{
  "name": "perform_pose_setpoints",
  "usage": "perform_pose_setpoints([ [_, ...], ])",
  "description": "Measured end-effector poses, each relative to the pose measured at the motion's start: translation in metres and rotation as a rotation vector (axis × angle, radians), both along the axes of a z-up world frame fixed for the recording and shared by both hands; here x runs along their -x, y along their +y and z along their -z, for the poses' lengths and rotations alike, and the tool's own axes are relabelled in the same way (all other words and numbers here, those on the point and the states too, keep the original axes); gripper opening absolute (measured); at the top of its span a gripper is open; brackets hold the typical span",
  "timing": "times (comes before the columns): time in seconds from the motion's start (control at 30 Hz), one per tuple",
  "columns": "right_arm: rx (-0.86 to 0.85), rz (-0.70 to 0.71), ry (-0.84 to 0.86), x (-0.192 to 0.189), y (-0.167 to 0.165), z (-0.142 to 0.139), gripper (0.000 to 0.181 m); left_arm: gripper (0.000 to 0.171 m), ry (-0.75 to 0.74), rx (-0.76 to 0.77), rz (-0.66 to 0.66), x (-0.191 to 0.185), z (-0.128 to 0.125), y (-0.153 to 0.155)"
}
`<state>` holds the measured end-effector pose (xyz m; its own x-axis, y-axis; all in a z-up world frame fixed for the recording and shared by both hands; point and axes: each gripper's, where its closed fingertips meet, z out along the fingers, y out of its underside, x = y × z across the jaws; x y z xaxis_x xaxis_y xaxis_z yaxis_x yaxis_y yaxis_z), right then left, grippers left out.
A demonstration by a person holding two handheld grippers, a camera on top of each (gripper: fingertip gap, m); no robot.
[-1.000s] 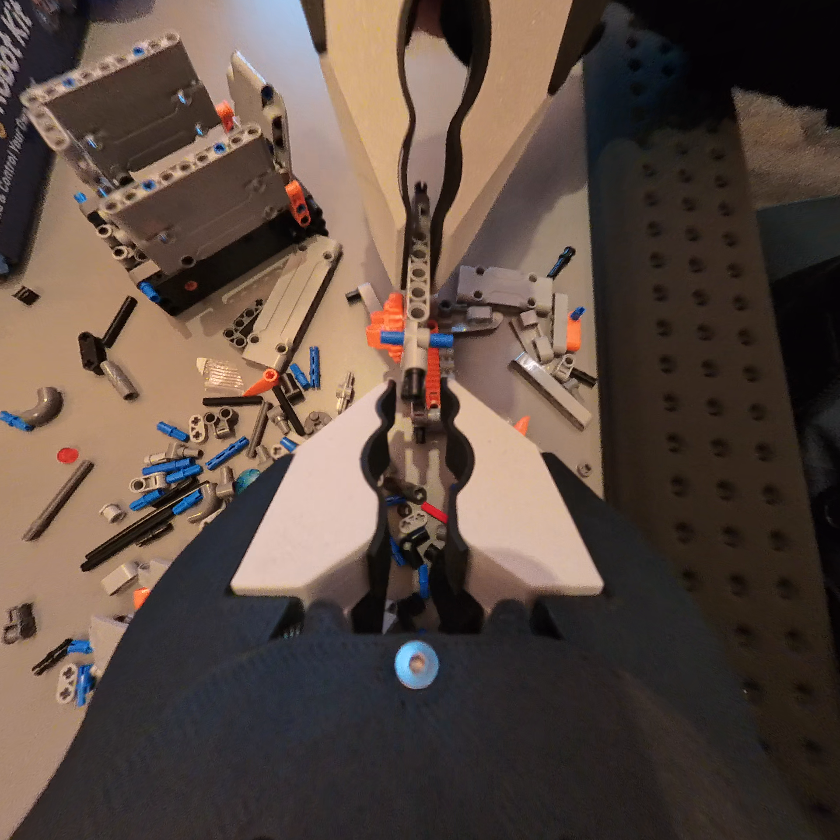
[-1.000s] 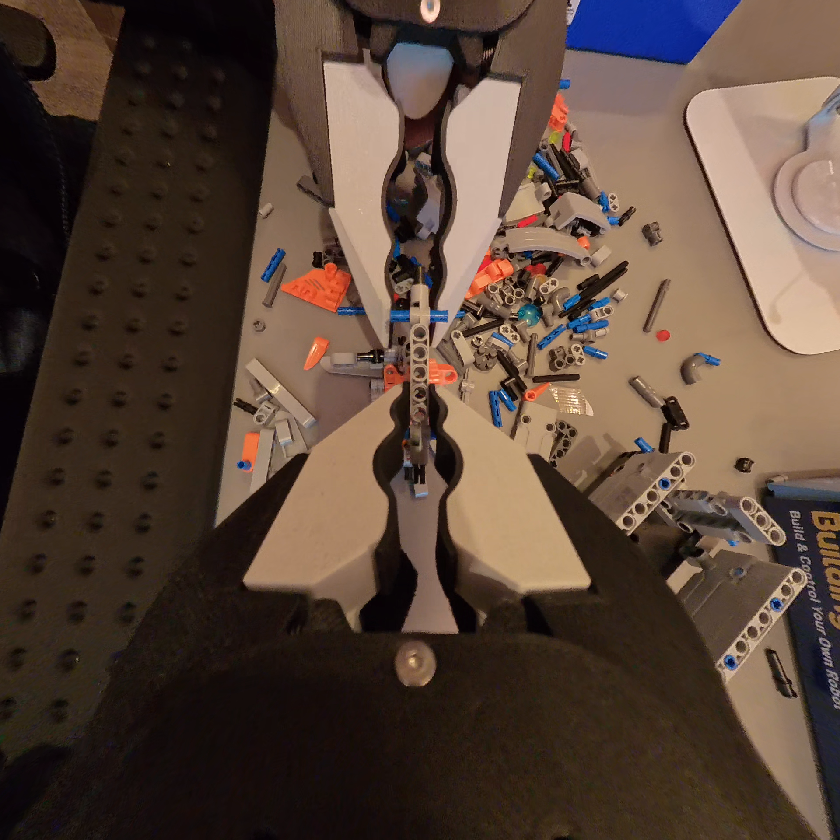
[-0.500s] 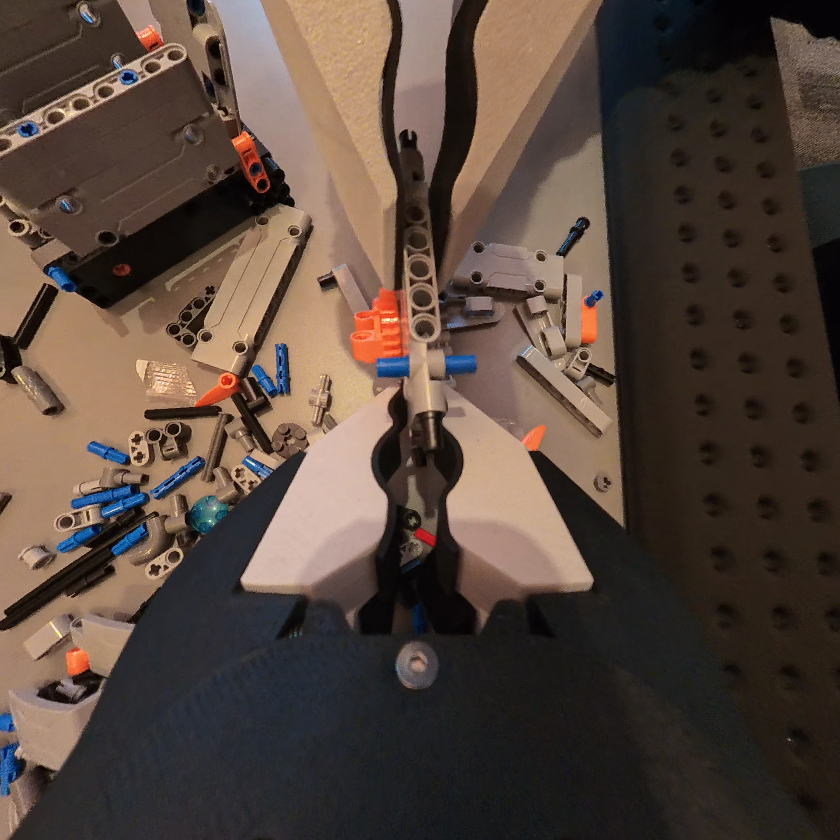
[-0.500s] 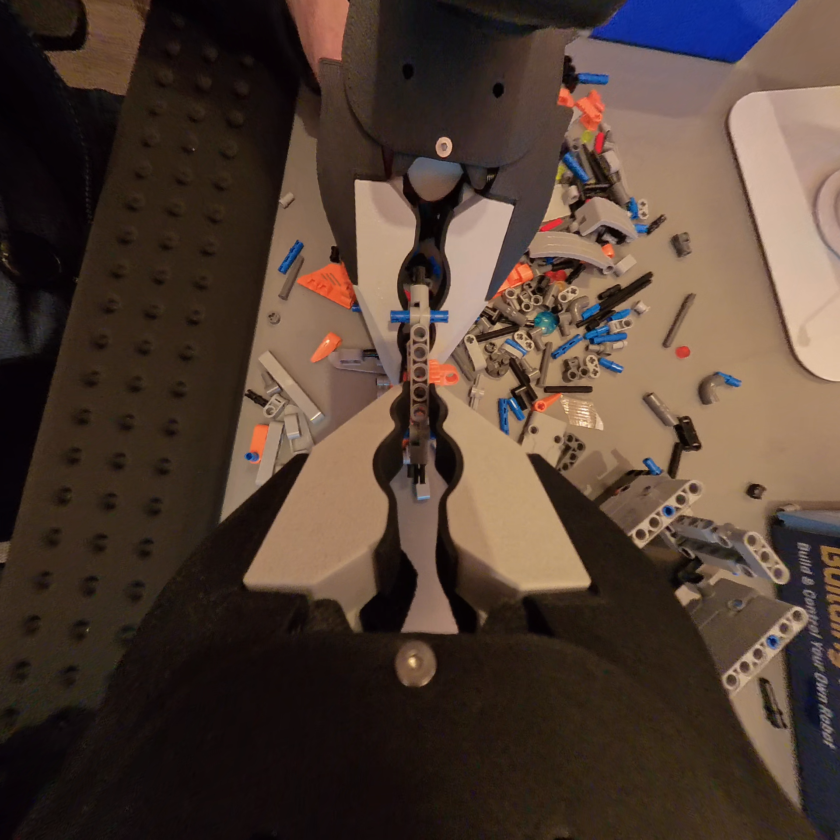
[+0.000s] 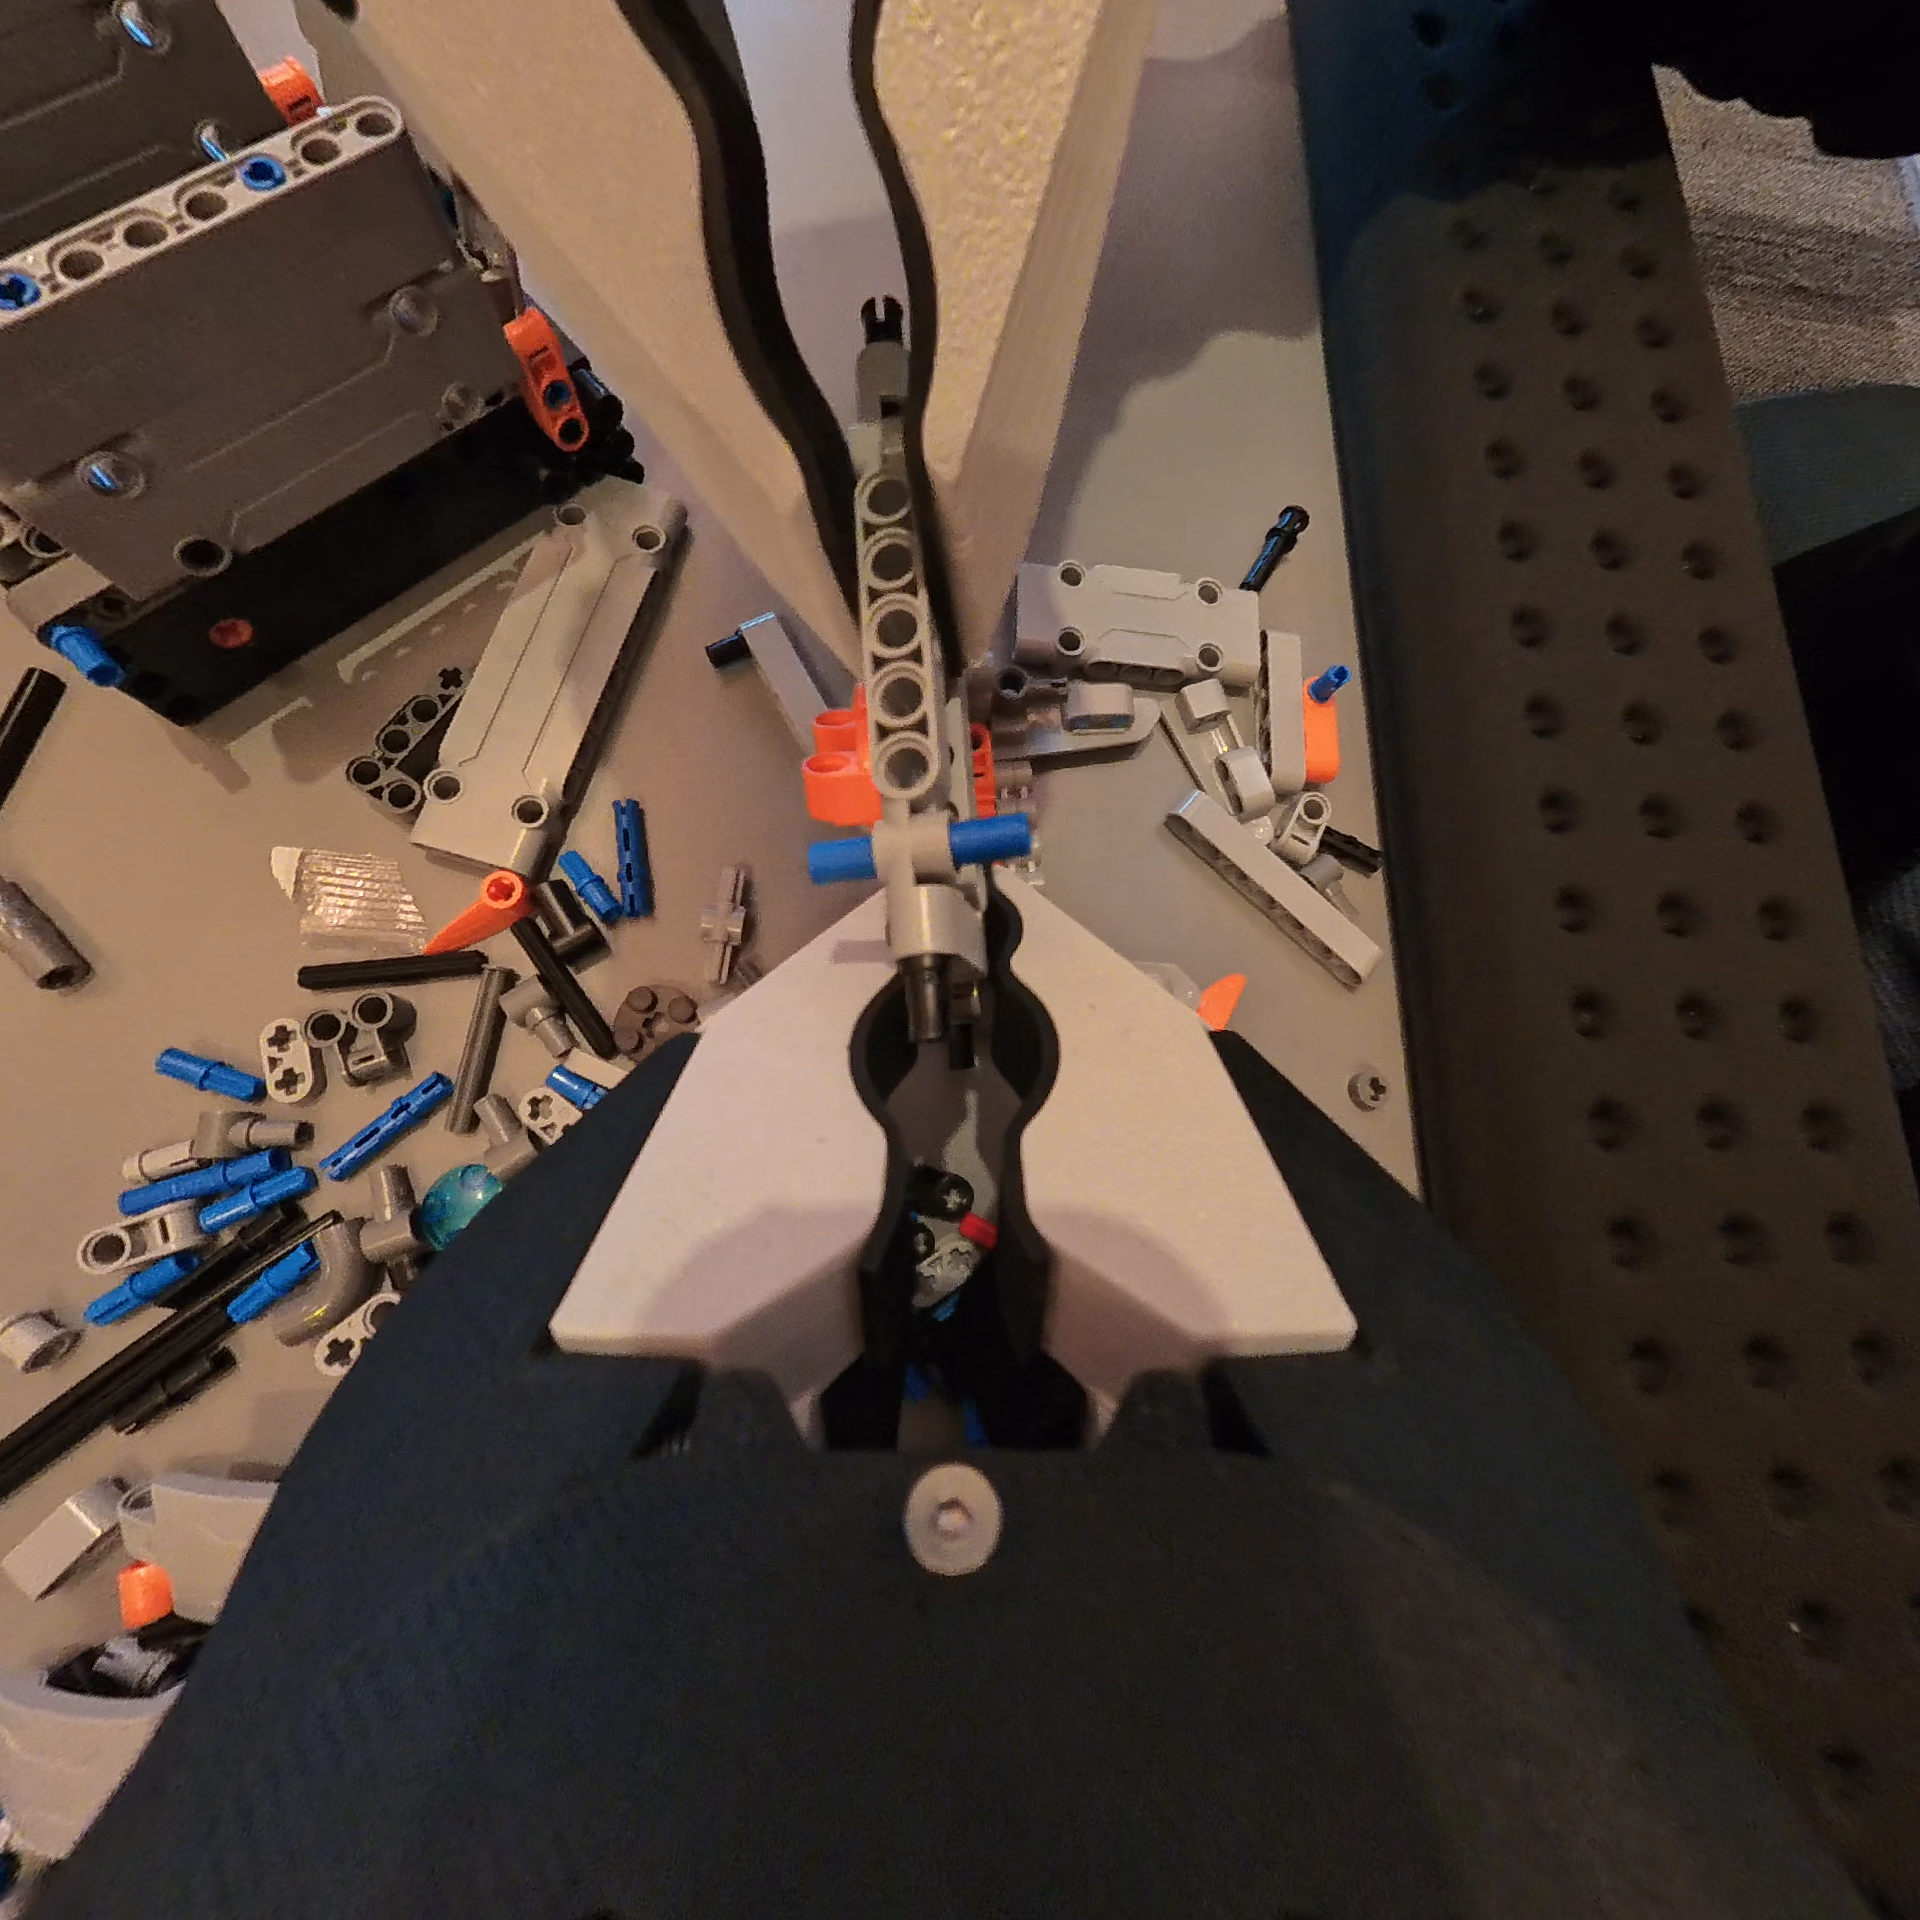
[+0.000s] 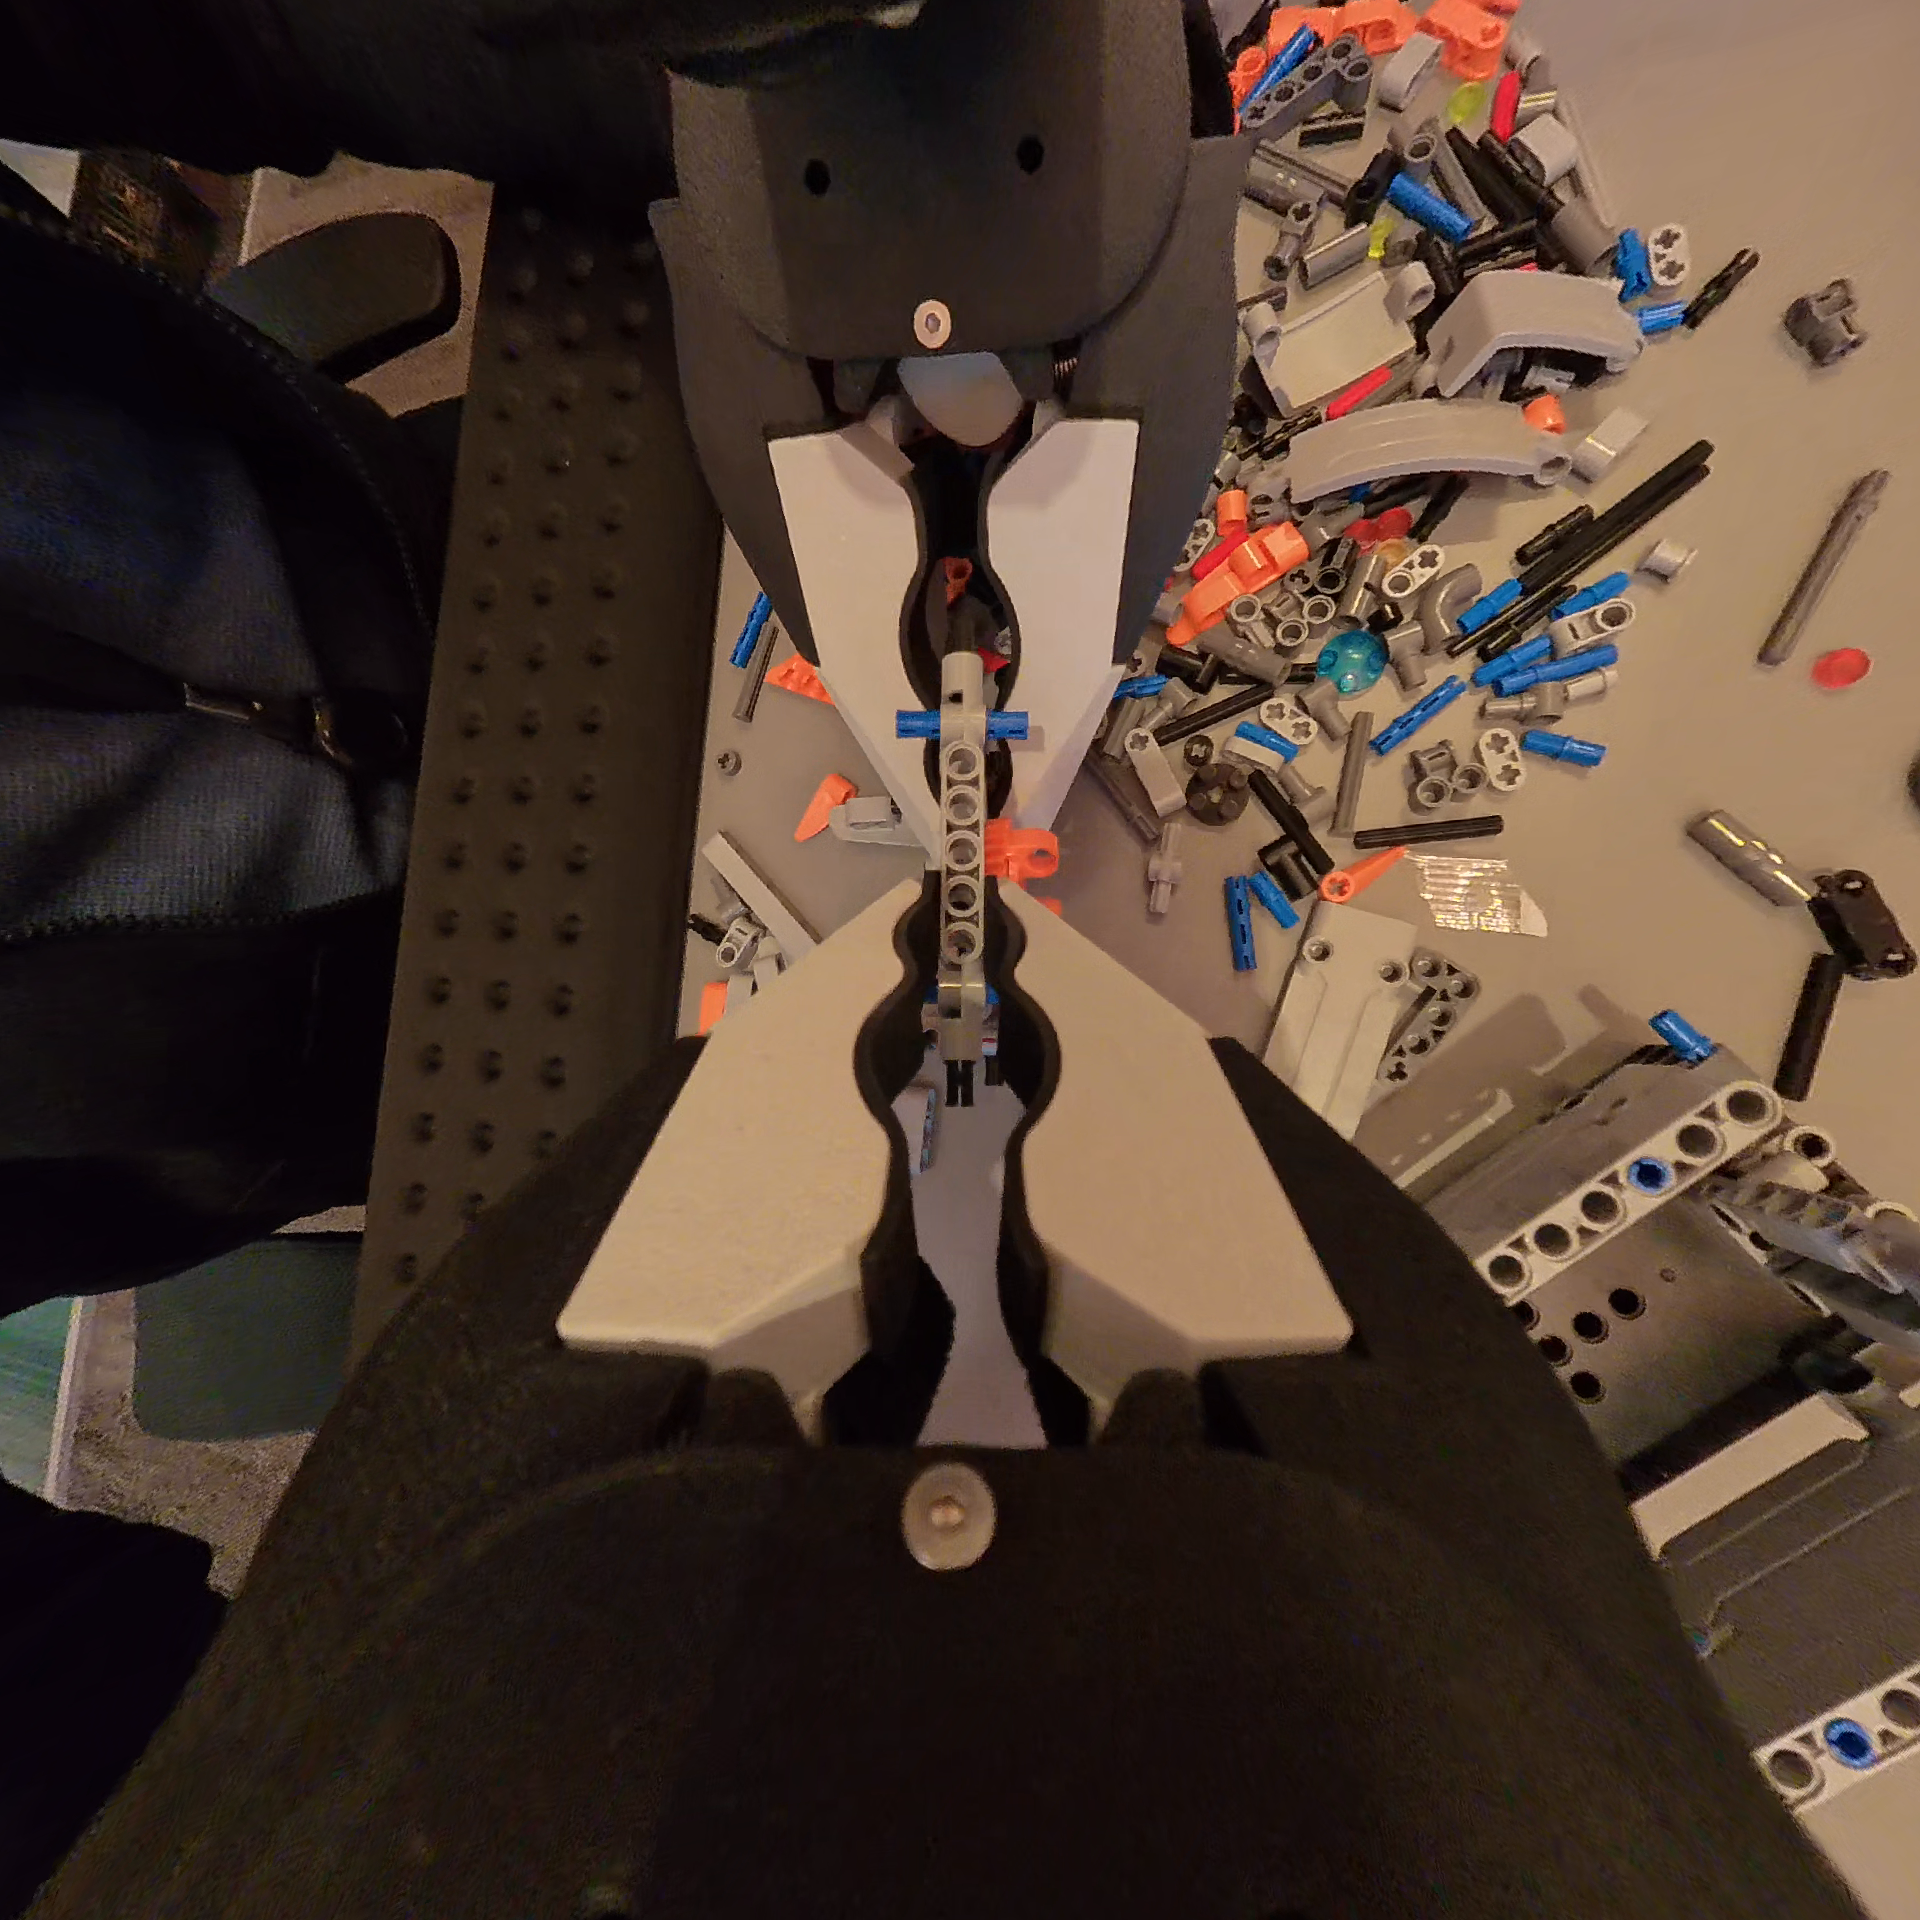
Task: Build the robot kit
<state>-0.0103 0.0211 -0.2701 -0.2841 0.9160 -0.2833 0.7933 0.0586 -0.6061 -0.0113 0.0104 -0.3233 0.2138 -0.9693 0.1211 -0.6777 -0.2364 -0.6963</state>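
Your left gripper (image 5: 940, 935) and right gripper (image 6: 961, 925) face each other tip to tip, the holed beam (image 5: 896, 644) spanning between them above the table (image 5: 1195, 416), with loose parts (image 5: 312, 1122) scattered left of your left gripper, the built block (image 5: 239, 416) beyond them, and the studded mat (image 5: 1610, 831) on its right.

No readable text, label or number anywhere.

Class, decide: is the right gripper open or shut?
Shut. In the right wrist view, the right gripper has its fingertips closed on one end of the grey holed beam, held above the table.
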Motion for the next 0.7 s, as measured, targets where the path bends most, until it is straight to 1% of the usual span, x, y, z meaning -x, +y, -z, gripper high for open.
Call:
perform_pose_setpoints([
  [0.2, -0.132, -0.044, 0.024, -0.0011, -0.0022, 0.0003, 0.005, 0.006, -0.001, 0.008, 0.007, -0.0004, 0.0001, -0.0011],
  [0.43, -0.274, -0.031, 0.123, -0.0022, -0.0034, -0.0003, 0.005, 0.005, 0.000, 0.002, 0.005, -0.0005, 0.0002, -0.0007],
  [0.57, -0.395, -0.038, 0.198, -0.0033, -0.0040, 0.0001, 0.005, 0.005, 0.001, 0.001, 0.002, -0.0003, 0.0002, -0.0003],
  [0.7, -0.454, -0.014, 0.206, -0.0033, -0.0038, 0.0008, 0.005, 0.005, 0.006, -0.009, 0.007, -0.0005, 0.0002, -0.0007],
])
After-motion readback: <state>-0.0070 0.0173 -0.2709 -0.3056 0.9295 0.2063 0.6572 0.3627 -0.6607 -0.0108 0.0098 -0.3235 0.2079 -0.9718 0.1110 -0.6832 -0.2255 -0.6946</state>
